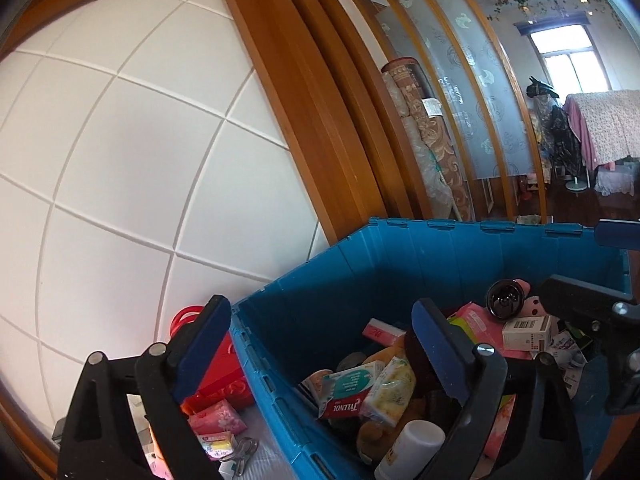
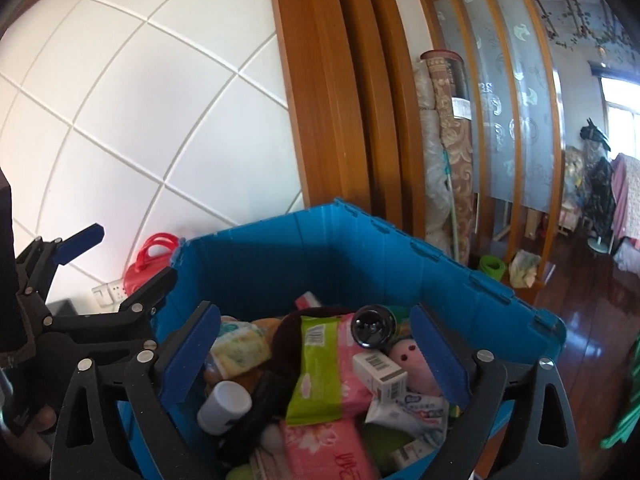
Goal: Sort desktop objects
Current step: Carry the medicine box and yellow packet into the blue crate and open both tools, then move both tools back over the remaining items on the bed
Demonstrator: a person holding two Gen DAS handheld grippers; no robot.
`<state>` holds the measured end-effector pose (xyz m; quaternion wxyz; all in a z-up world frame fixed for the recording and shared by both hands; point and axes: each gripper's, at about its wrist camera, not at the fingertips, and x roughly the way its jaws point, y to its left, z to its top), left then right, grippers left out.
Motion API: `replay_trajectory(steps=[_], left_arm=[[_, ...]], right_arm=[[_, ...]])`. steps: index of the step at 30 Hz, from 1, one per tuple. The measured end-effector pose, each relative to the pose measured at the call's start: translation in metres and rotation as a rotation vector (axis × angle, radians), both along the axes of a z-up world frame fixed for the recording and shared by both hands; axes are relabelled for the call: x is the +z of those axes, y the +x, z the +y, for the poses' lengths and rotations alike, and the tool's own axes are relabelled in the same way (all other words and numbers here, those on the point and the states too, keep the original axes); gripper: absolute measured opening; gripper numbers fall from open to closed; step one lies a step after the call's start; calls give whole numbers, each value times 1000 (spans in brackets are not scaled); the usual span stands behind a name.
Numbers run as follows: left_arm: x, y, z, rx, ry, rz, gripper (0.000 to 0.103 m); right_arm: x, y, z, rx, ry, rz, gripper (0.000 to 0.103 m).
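Two gaping, empty grippers, left (image 1: pixel 320 344) and right (image 2: pixel 316 350), above ribbed blue plastic crate (image 2: pixel 280 248).

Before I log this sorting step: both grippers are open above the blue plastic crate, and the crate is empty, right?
Not quite. The blue plastic crate is not empty: the right wrist view shows it full of items, such as a green wipes packet and a white barcoded box. The rest holds: the left gripper and right gripper are both open above it.
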<state>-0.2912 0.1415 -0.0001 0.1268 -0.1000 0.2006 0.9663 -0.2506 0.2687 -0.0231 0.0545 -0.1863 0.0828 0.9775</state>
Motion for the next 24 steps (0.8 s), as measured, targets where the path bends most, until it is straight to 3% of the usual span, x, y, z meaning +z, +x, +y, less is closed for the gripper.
replay_trajectory(steps=[8, 12, 16, 20, 24], left_arm=[[0, 16, -57, 75, 34, 11, 93], [-4, 33, -114, 117, 123, 13, 93], [-23, 57, -185, 202, 163, 13, 93], [-49, 74, -271, 250, 203, -67, 93], [-68, 83, -341, 382, 145, -70, 93]], right_arm=[[9, 9, -33, 71, -29, 50, 103], [21, 19, -66, 76, -47, 105, 103], [24, 26, -111, 134, -79, 166, 103], [8, 22, -177, 309, 15, 130, 103], [-28, -2, -240, 395, 51, -6, 103]])
